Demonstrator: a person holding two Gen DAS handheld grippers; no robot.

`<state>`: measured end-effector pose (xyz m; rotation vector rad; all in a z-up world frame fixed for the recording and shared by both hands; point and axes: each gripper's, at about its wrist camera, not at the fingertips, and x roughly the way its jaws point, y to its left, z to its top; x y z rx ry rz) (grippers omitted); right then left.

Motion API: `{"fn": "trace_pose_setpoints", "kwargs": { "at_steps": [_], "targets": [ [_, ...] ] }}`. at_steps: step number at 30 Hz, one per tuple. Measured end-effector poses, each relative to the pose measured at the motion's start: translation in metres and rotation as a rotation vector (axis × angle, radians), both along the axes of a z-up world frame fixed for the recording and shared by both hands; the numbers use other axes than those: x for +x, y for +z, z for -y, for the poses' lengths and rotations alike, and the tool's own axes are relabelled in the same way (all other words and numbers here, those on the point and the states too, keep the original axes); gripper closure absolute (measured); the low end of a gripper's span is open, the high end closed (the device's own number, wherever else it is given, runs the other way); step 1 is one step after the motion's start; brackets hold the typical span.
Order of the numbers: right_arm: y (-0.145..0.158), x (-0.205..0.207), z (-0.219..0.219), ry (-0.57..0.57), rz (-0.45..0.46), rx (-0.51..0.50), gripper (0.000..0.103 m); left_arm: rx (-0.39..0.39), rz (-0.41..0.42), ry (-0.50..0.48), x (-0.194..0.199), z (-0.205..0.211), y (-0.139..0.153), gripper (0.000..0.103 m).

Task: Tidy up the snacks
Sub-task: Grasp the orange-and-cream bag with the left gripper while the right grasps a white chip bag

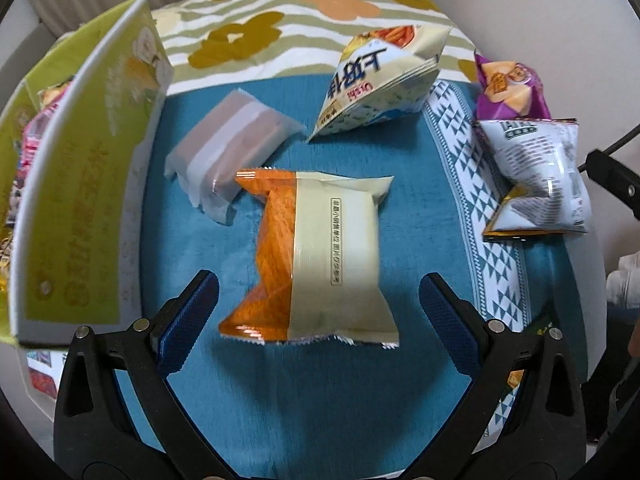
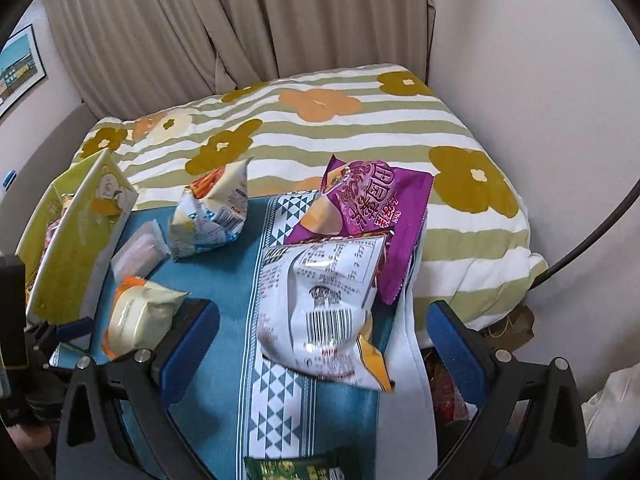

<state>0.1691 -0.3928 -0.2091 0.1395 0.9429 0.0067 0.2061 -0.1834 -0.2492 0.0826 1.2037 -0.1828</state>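
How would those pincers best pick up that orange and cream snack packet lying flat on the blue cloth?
Across its puffy middle, coming straight down. The orange and cream packet lies flat lengthwise between the open left gripper fingers, so closing on its two long sides squeezes the soft middle. Its crimped ends are thin and flat against the blue cloth.

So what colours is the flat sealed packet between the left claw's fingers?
Orange and cream flat sealed packet; left wrist view.
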Motion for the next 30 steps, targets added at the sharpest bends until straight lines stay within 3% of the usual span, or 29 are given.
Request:
{"fn": "trace_pose_setpoints", "kwargs": {
  "at_steps": [13,24,30],
  "targets": [
    [-0.031,0.02,-0.013,-0.04,-0.064,-0.051,0.0,0.005,-0.09,-0.034,0.022,0.003,-0.034,0.033],
    [-0.042,0.024,-0.018,-0.044,-0.08,-0.068,0.001,-0.008,-0.098,-0.042,0.027,0.002,-0.035,0.037],
    [-0.05,0.025,-0.017,-0.044,-0.101,-0.054,0.016,-0.013,-0.101,-0.031,0.027,0.001,-0.035,0.038]
  ]
}}
